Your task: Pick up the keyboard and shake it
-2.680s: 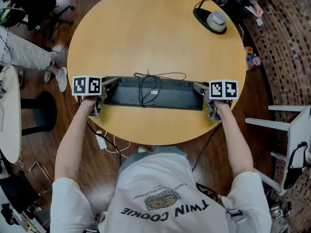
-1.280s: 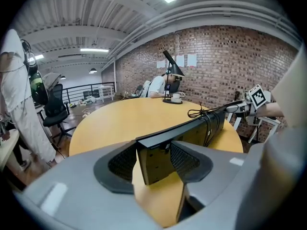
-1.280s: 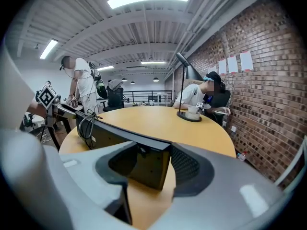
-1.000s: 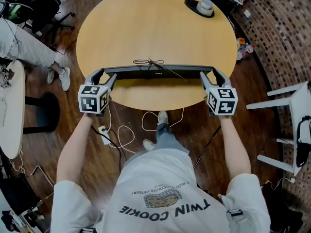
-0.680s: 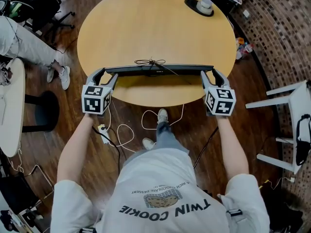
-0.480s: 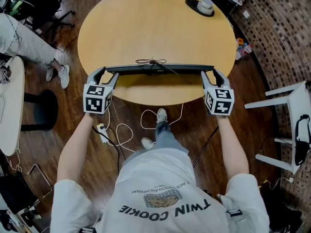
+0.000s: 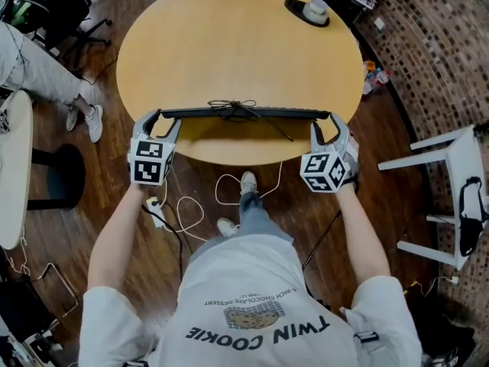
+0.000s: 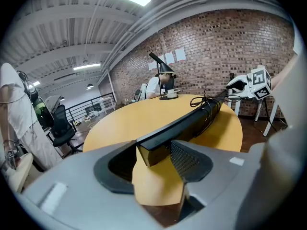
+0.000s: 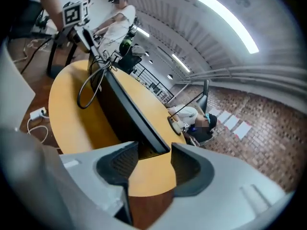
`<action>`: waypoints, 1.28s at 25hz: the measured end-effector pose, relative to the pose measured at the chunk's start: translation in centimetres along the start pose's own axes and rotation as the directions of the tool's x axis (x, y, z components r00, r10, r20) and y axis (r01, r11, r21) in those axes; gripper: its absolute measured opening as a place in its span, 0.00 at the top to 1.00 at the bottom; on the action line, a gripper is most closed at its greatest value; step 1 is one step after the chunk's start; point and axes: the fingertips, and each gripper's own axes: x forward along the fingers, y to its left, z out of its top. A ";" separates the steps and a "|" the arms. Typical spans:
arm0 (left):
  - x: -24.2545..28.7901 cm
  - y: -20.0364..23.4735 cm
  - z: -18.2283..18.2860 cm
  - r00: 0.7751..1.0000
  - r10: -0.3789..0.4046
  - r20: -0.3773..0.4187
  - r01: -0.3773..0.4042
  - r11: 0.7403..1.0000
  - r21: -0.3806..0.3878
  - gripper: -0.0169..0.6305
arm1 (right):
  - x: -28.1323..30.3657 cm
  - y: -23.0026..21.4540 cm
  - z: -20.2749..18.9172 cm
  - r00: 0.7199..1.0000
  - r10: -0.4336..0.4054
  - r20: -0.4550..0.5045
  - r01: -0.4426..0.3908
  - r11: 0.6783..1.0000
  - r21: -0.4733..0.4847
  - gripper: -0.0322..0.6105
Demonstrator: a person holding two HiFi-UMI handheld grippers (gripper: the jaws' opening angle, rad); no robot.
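Black keyboard (image 7: 244, 114) clamped endwise in left tongs (image 7: 160, 118) and just-tightened right tongs (image 7: 328, 121), above table (image 7: 229, 37); desk lamp (image 7: 313, 10) beyond.

Table: round, light wooden top (image 7: 229, 44), filling the upper middle of the head view.
On table: black lamp base (image 7: 306, 11) with a pale round thing on it, at the upper right rim.
Floor: dark wood planks (image 7: 69, 228); brick-patterned paving (image 7: 435, 60) at right.
On floor: white cable (image 7: 189, 207) loops and power strip (image 7: 155, 214) below the table's near edge; white chair (image 7: 457, 176) at the right edge.
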 end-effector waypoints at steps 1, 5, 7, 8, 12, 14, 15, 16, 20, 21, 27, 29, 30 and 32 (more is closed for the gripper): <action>-0.1 -0.1 -0.1 1.000 0.001 0.000 -0.001 1.000 0.002 0.62 | 0.0 0.2 0.0 1.000 -0.007 -0.004 0.007 0.999 -0.049 0.63; -0.4 -0.3 -1.2 1.000 -0.001 -0.020 0.001 1.000 0.016 0.62 | -0.1 1.9 0.4 1.000 0.018 -0.010 -0.020 0.966 -0.256 0.63; -0.5 -0.4 -1.4 1.000 0.003 -0.025 -0.002 1.000 0.030 0.62 | 0.0 2.7 0.4 0.998 0.052 -0.020 -0.055 0.947 -0.316 0.63; -0.5 -0.4 -1.4 1.000 0.006 -0.026 -0.005 0.999 0.037 0.62 | 0.0 3.0 0.3 0.998 0.064 -0.027 -0.069 0.941 -0.330 0.63; -1.0 -1.0 -2.0 0.999 0.003 -0.034 -0.001 0.999 0.049 0.62 | -0.6 3.7 -0.3 0.995 0.089 -0.050 -0.101 0.934 -0.344 0.67; -1.2 -1.3 -2.6 0.999 -0.002 -0.045 0.005 0.999 0.047 0.62 | -1.0 4.4 -0.6 0.993 0.104 -0.059 -0.119 0.921 -0.371 0.68; -1.3 -1.4 -2.9 0.998 -0.005 -0.056 0.008 0.999 0.043 0.62 | -1.1 4.9 -0.8 0.992 0.113 -0.063 -0.129 0.913 -0.388 0.69; -1.3 -1.5 -3.4 0.998 -0.009 -0.069 0.011 0.999 0.041 0.63 | -1.2 5.4 -1.1 0.990 0.122 -0.068 -0.139 0.904 -0.404 0.70; -1.3 -2.5 -5.7 0.993 -0.019 -0.121 0.025 0.999 0.048 0.64 | -1.6 7.3 -2.6 0.985 0.148 -0.094 -0.174 0.883 -0.435 0.74; -1.3 -2.8 -6.2 0.991 -0.020 -0.129 0.026 0.999 0.047 0.64 | -1.6 7.6 -2.9 0.983 0.151 -0.099 -0.180 0.881 -0.437 0.75; -1.0 -3.6 -8.1 0.982 -0.047 -0.180 0.049 0.999 0.006 0.64 | -1.2 8.6 -3.9 0.977 0.161 -0.140 -0.208 0.865 -0.457 0.75; -0.8 -3.8 -8.6 0.979 -0.060 -0.195 0.057 0.998 -0.023 0.64 | -1.0 9.0 -4.2 0.972 0.168 -0.161 -0.225 0.858 -0.461 0.75; -0.8 -4.0 -8.9 0.977 -0.066 -0.203 0.061 0.998 -0.031 0.64 | -0.9 9.1 -4.4 0.970 0.172 -0.171 -0.233 0.856 -0.461 0.75; -0.8 -4.3 -9.3 0.973 -0.077 -0.219 0.069 0.997 -0.043 0.64 | -0.9 9.4 -4.8 0.966 0.178 -0.186 -0.246 0.851 -0.464 0.75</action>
